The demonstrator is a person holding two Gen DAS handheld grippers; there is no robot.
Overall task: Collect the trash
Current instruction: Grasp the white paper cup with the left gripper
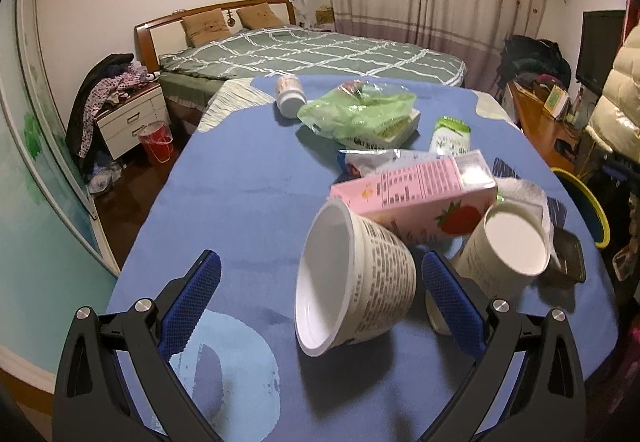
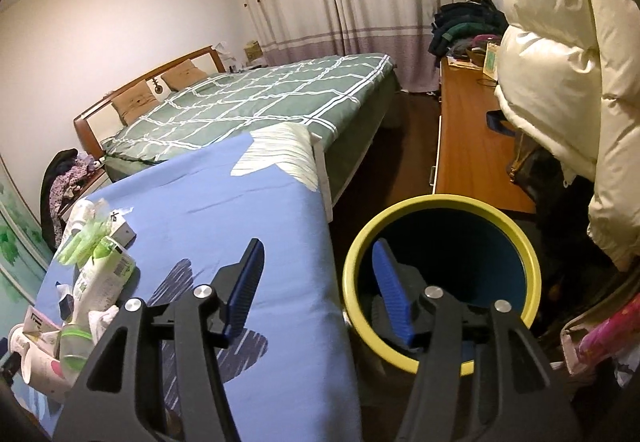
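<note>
Blue-padded fingers of the left gripper (image 1: pixel 320 282) stand spread around a tipped paper cup (image 1: pixel 352 278) lying on the blue table cloth (image 1: pixel 240 194), just before a pink strawberry carton (image 1: pixel 416 198). Beside the cloth, the right gripper (image 2: pixel 320 290) hangs spread and empty over the yellow-rimmed bin (image 2: pixel 520 238).

Two cups (image 1: pixel 354 278) (image 1: pixel 506 252), one pink carton (image 1: pixel 416 198), one bottle (image 1: pixel 289 94), one green bag (image 1: pixel 356 110), one bin (image 2: pixel 440 282), two pillows (image 1: pixel 204 25) (image 1: pixel 259 16).
</note>
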